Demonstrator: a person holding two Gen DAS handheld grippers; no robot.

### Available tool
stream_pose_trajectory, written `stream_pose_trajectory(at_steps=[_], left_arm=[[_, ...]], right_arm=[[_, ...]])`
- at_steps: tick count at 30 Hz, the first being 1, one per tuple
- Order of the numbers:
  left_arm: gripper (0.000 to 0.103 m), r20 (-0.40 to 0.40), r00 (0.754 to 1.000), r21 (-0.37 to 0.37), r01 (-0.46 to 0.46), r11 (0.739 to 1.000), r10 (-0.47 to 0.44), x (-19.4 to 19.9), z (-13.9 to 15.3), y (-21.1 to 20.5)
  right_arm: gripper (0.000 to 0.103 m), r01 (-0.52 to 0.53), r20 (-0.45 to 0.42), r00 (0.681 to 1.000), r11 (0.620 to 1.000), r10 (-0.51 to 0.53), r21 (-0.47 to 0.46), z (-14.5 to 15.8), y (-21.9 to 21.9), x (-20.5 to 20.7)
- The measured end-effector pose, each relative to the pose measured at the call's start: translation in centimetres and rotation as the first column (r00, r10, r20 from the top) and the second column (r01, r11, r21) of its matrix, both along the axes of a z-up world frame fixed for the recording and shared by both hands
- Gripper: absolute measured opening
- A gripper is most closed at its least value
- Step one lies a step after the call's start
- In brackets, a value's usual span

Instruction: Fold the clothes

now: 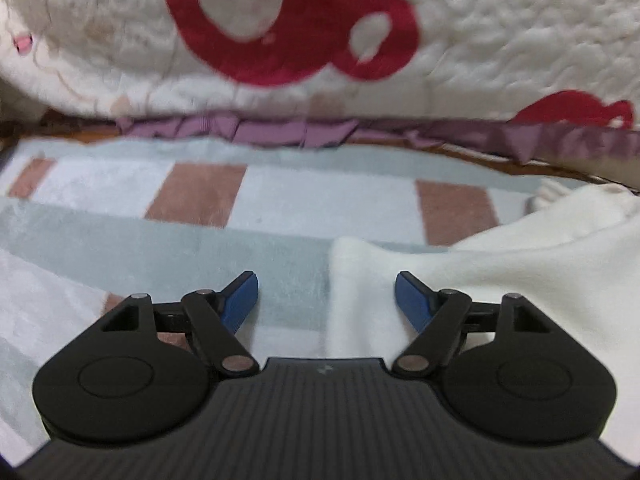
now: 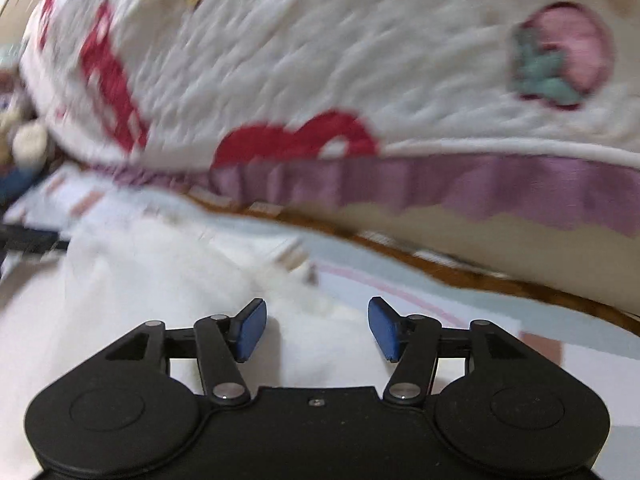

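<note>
Checked blanket [image 1: 192, 248] underneath; I see both hand-held grippers, left [image 1: 326, 296] and right [image 2: 317, 326], released above the white garment [image 1: 500, 264], apparently fleece.

No words, numbers, labels or brand names can be read in either view. The white quilt [image 1: 500, 40] carries only pictures: a red bear figure [image 1: 288, 20] and, in the right wrist view, a pink strawberry [image 2: 560, 56]. Red shapes near its left edge [image 2: 108, 80] might be lettering, but motion blur makes them illegible
</note>
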State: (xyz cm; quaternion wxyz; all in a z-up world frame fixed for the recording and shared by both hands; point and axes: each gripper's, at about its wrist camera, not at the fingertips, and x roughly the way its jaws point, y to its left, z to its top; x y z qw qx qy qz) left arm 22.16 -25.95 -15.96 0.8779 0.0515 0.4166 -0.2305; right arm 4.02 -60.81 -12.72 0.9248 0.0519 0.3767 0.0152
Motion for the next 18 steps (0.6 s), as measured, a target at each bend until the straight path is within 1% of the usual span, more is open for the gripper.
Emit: stream_pose_trajectory(at_steps=[2,3,4,5,6,7,8,9,11,12,13,14,15,16,17,18], left_arm=[[0.062,0.013,0.999,-0.004,0.05,0.999,-0.05,-0.3,0.0,-0.1],[0.025,0.021,0.996,-0.014,0.089,0.996,-0.088,-0.6,0.2,-0.3],[0.009,0.028,0.991,-0.028,0.13,0.991,-0.13,-1.0,0.4,-0.5],[0.009,0.048,0.989,-0.008,0.14,0.99,-0.139,-1.4,0.8,-0.8],[0.008,0.106,0.986,0.0,0.13,0.992,-0.129,-2.1,1.7,-0.8],[0.008,0.178,0.977,-0.004,0.118,0.993,-0.116,-2.9,2.7,-0.6],[0.008,0.25,0.963,-0.009,0.107,0.994,-0.102,-3.8,3.7,-0.4],[0.008,0.319,0.945,-0.024,0.08,0.997,-0.068,-4.7,4.9,0.0],[0.008,0.376,0.926,-0.07,0.011,0.998,0.016,-5.4,6.1,1.1],[0.009,0.36,0.932,-0.089,-0.015,0.996,0.046,-5.2,6.1,1.4],[0.01,0.325,0.944,-0.096,-0.031,0.995,0.061,-4.7,5.6,1.4],[0.012,0.279,0.958,-0.089,-0.039,0.995,0.063,-4.1,4.7,1.2],[0.015,0.235,0.97,-0.071,-0.043,0.997,0.059,-3.5,4.0,0.9],[0.017,0.204,0.977,-0.053,-0.053,0.997,0.063,-3.3,3.4,0.8],[0.018,0.185,0.98,-0.037,-0.067,0.997,0.073,-3.4,3.2,0.8],[0.024,0.172,0.982,-0.037,-0.066,0.997,0.071,-3.9,3.4,1.1]], right_arm=[[0.062,-0.038,-0.027,0.999,0.999,0.037,-0.032,-0.5,1.0,0.7],[0.062,-0.056,-0.043,0.998,0.997,0.054,-0.051,-0.8,1.5,1.2],[0.062,-0.063,-0.054,0.997,0.996,0.06,-0.058,-1.0,1.5,1.4],[0.063,-0.066,-0.063,0.996,0.996,0.062,-0.062,-1.1,1.4,1.6],[0.063,-0.062,-0.065,0.996,0.997,0.058,-0.054,-1.1,1.2,1.7],[0.064,-0.055,-0.065,0.997,0.997,0.052,-0.048,-1.1,1.0,1.9],[0.063,-0.05,-0.061,0.997,0.997,0.047,-0.058,-1.0,0.9,2.0],[0.063,-0.041,-0.052,0.998,0.996,0.036,-0.082,-0.8,0.9,1.9],[0.062,0.018,-0.005,1.0,0.99,-0.018,-0.139,-0.2,1.2,1.4],[0.059,0.041,0.026,0.999,0.99,-0.038,-0.137,0.3,1.3,1.2],[0.049,0.03,0.06,0.998,0.994,-0.024,-0.102,1.0,1.5,1.0],[0.043,0.007,0.096,0.995,0.998,-0.001,-0.06,1.7,1.8,0.8],[0.042,-0.019,0.132,0.991,1.0,0.021,-0.018,2.4,2.1,0.6],[0.041,-0.054,0.147,0.988,0.999,0.054,0.001,2.9,2.9,0.6],[0.04,-0.094,0.154,0.984,0.995,0.091,0.012,3.3,3.8,0.8],[0.04,-0.134,0.162,0.978,0.991,0.128,0.023,3.7,4.7,0.9]])
